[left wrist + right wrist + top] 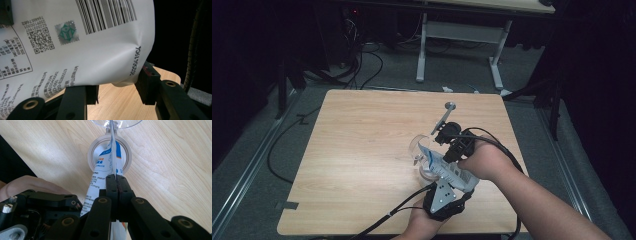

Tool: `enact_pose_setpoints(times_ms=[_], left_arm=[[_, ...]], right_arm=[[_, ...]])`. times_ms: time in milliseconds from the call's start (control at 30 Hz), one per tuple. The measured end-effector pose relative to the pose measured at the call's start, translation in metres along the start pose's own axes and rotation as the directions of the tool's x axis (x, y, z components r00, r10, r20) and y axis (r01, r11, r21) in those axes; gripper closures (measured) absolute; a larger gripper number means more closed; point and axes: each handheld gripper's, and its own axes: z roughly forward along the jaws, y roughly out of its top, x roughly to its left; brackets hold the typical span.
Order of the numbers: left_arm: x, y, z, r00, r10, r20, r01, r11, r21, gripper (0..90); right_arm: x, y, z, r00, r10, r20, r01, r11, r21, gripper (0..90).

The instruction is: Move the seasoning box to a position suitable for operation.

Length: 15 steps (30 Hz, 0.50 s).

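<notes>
Where cables cross grey floor, wooden table stands.

We see a white printed pouch with barcode, QR code and blue lettering, held tilted above the wooden table, its upper end over a clear stemmed glass standing upright.

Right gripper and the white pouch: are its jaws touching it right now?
Touching. In the right gripper view the right gripper has its jaws pressed together on the thin edge of the white pouch, with no gap showing.
</notes>
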Motion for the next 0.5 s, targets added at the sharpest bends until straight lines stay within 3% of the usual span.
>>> enact_pose_setpoints(times_ms=[500], left_arm=[[-0.0004, -0.0006, -0.0002, 1.0, 0.003, -0.002, -0.003, 1.0, 0.002, 58.4]], right_arm=[[-0.0004, -0.0004, 0.0007, 1.0, 0.0, -0.003, 0.0, 1.0, -0.001, 89.9]])
